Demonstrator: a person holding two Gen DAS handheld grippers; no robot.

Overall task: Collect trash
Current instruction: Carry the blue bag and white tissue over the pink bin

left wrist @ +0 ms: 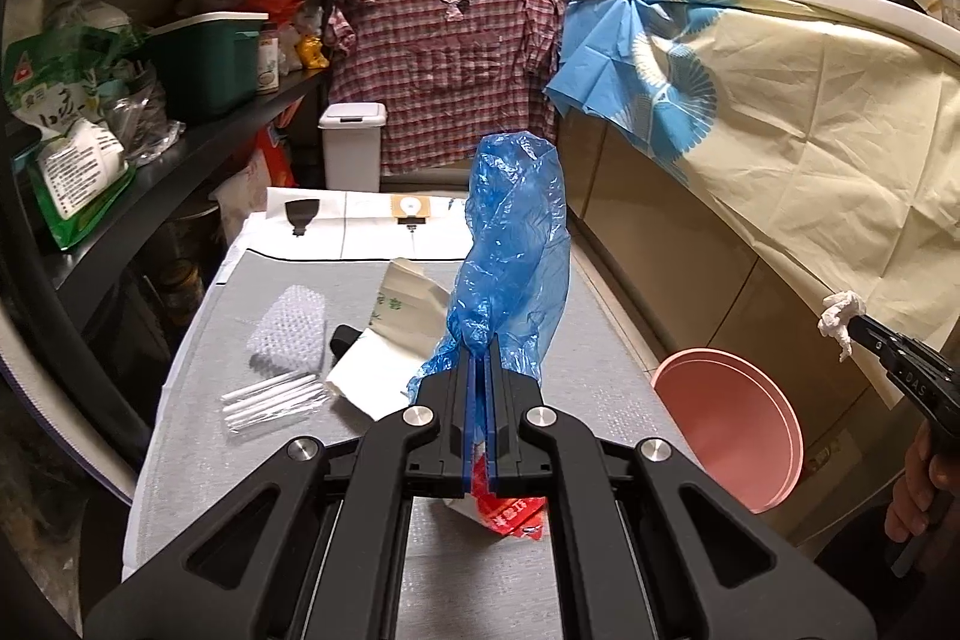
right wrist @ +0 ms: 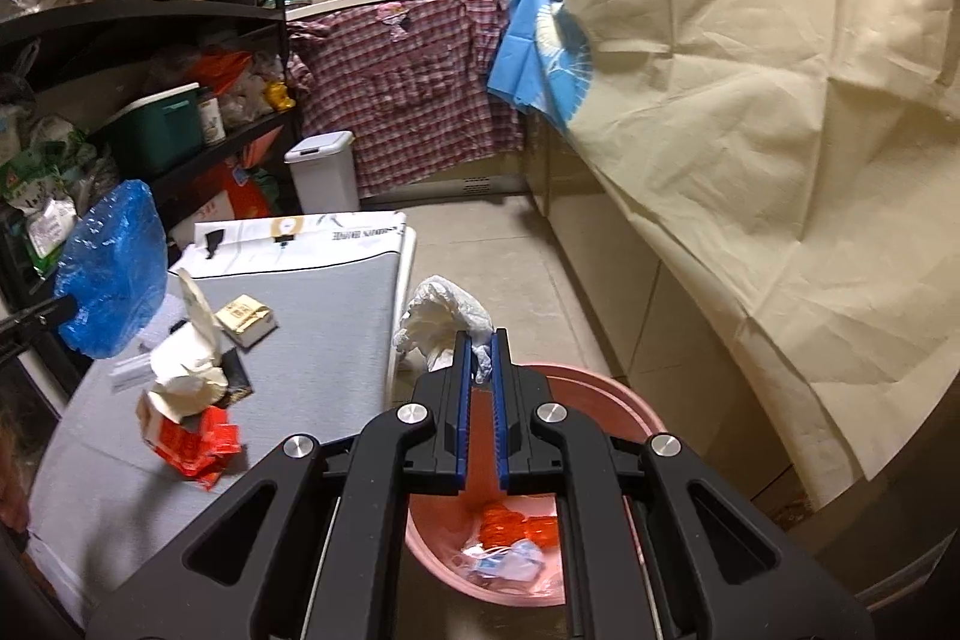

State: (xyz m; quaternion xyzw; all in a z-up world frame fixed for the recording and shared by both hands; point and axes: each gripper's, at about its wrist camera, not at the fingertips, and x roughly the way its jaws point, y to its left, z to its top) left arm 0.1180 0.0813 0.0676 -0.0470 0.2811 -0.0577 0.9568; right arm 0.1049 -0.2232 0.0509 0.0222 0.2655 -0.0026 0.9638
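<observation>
Over the pink basin (right wrist: pixel 606 388) beside the table (right wrist: pixel 324 340), the right gripper (right wrist: pixel 481 358) is pinching a crumpled white tissue (right wrist: pixel 441 313), seemingly poised for dropping among the trash already inside. The left gripper (left wrist: pixel 478 361), jaws pressed together on a blue plastic bag (left wrist: pixel 516 244), is holding it above the table, where wrappers are waiting.

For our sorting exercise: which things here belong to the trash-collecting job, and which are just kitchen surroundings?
Job:
blue plastic bag, pinched in left gripper
crumpled white tissue, in right gripper
pink basin holding scraps
red wrapper
bubble wrap

Surroundings:
white lidded bin
plaid shirt
green storage box
</observation>
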